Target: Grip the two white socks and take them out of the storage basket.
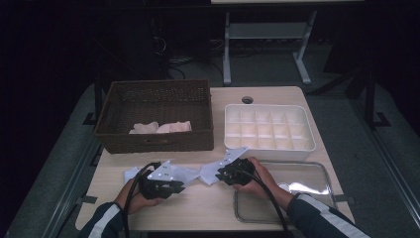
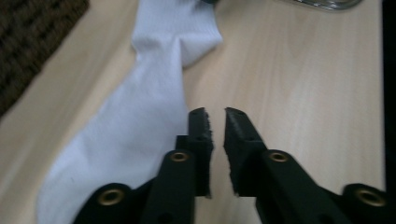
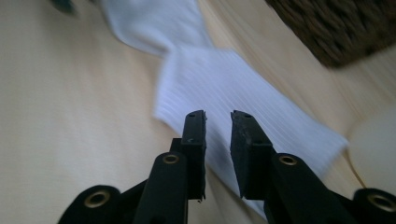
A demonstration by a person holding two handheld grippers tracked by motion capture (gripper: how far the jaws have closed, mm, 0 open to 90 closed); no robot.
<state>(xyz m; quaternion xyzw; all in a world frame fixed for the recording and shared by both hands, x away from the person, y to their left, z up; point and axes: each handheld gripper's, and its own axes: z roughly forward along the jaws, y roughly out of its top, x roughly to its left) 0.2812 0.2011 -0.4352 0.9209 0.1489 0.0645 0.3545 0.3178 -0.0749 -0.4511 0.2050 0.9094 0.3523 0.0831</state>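
A white sock (image 1: 192, 174) lies flat on the wooden table (image 1: 208, 206) between my two hands. In the left gripper view the sock (image 2: 149, 107) stretches away just left of my left gripper (image 2: 215, 114). Its jaws stand a narrow gap apart over bare wood with nothing between them. In the right gripper view the ribbed cuff of the sock (image 3: 224, 84) lies under and ahead of my right gripper (image 3: 218, 115), whose jaws are also slightly apart and grip nothing. From above, the left gripper (image 1: 179, 185) and right gripper (image 1: 221, 175) face each other across the sock.
A brown wicker basket (image 1: 154, 144) with pale cloth pieces (image 1: 161, 127) stands at the back left. At the back right is a white divided tray (image 1: 270, 147). A clear plastic tray (image 1: 324, 184) lies at the front right, under my right forearm.
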